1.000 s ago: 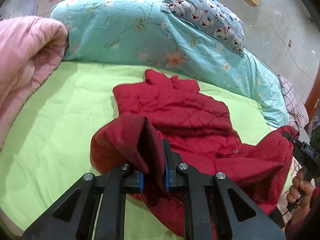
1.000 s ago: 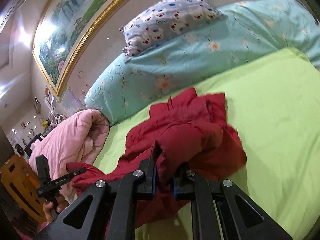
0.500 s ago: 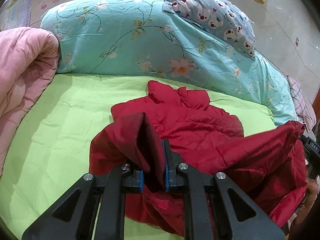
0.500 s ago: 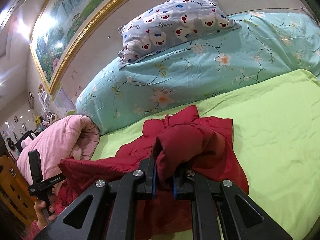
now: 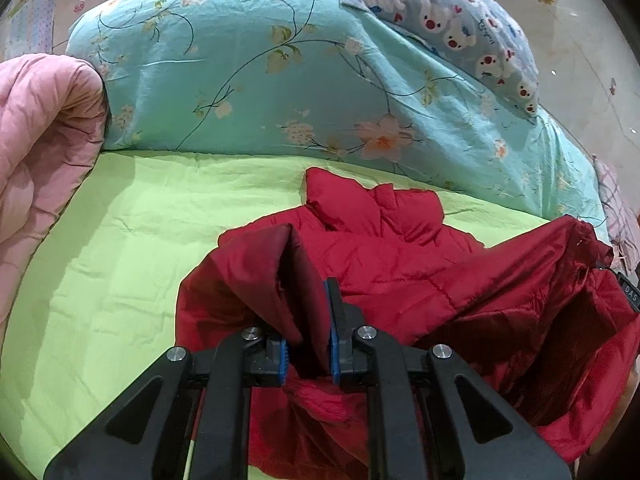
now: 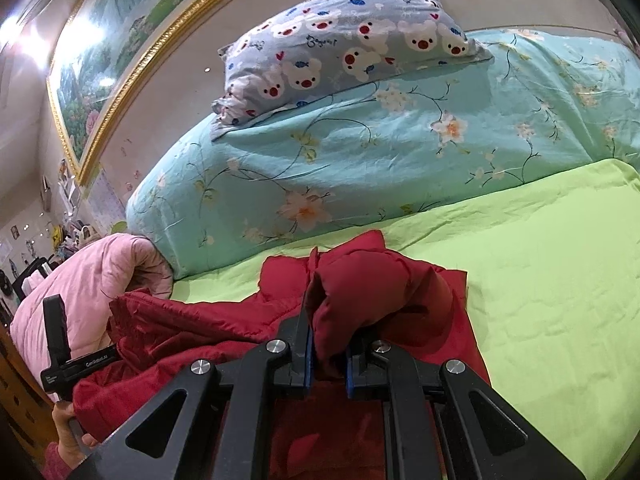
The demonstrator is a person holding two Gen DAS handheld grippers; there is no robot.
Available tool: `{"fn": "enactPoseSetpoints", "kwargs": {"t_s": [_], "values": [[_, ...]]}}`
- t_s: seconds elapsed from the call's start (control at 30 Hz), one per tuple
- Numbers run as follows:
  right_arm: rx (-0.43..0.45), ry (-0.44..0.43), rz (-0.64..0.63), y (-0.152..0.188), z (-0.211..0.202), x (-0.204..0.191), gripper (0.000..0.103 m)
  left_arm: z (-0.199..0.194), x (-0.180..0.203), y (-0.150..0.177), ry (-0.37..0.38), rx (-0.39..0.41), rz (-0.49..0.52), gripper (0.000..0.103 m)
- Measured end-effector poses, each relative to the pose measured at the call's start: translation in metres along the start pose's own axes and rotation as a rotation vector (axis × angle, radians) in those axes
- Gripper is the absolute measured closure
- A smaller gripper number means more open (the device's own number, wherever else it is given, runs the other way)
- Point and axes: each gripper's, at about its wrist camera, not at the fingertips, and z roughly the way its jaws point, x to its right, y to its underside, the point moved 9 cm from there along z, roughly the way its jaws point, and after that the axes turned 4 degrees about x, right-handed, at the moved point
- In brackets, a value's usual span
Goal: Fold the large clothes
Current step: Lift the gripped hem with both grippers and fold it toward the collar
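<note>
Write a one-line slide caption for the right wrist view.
Right gripper clamps a fold of the red padded jacket above the green bedsheet, teal floral duvet behind.

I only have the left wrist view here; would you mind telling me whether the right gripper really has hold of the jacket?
Observer: Yes, the right gripper is shut on a bunched fold of the red jacket.
Operator: Thank you. Is anything on the wall behind?
Observer: A gold-framed painting hangs above the bear pillow.
Operator: And is a hand visible there?
Observer: Yes, a hand grips the left gripper's handle, low at the left edge.
</note>
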Motion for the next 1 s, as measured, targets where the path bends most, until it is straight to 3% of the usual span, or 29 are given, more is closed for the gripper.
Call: {"fn": "enactPoseSetpoints", "kwargs": {"t_s": [0.5,1.0], "values": [[-0.041,0.077,0.065,-0.021,0.087,0.048,0.094,0.092,-0.011,-0.037,-0.035,-0.073,-0.047,0.09],[-0.121,0.187,0.089,-0.037,0.175,0.078,0.094,0.18,-0.027,-0.065,-0.059,-0.194,-0.138,0.09]]}}
